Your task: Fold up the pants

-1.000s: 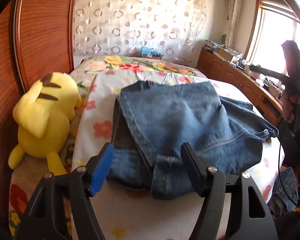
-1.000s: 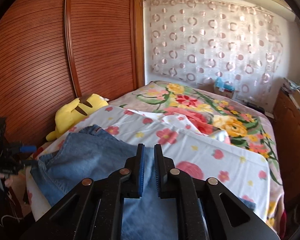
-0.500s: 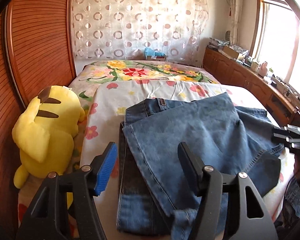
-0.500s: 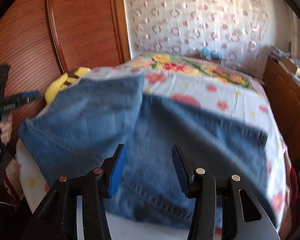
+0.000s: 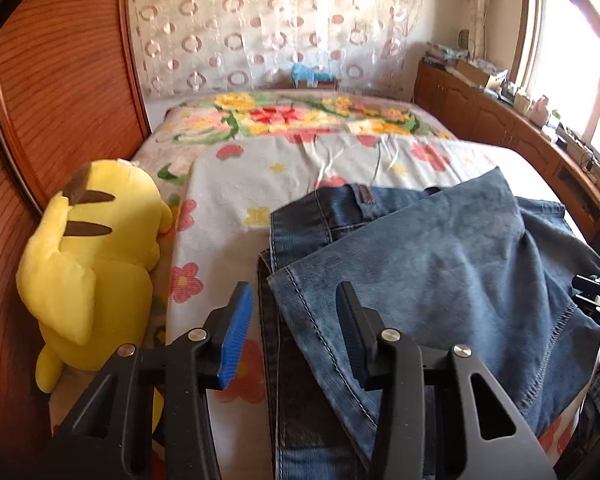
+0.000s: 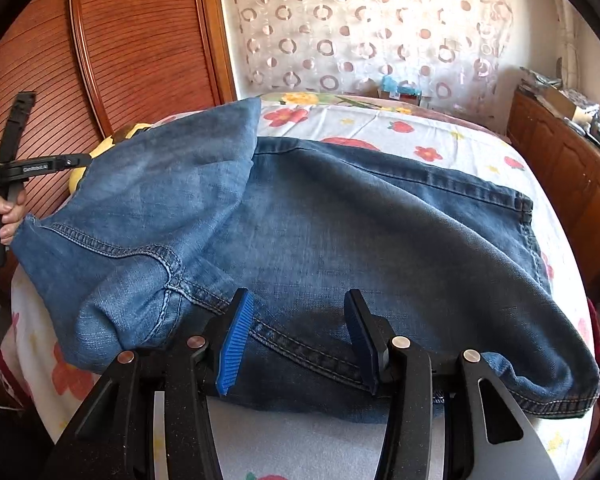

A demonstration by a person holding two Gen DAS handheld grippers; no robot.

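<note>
Since the earlier frame the jeans (image 6: 340, 240) had dropped from the right gripper (image 6: 296, 336), whose jaws had sprung apart, empty. They lay half-folded on the bed (image 5: 236, 176), just ahead of it. The left gripper (image 5: 292, 332) had been narrowing, nothing clamped, straddling a hem edge. Judged mid-fold; next, seize that edge and smooth it.

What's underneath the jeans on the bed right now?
The jeans lie on a white flowered sheet, which shows around their edges, with a brighter floral blanket farther back. Anything directly beneath the denim is covered and cannot be seen.
</note>
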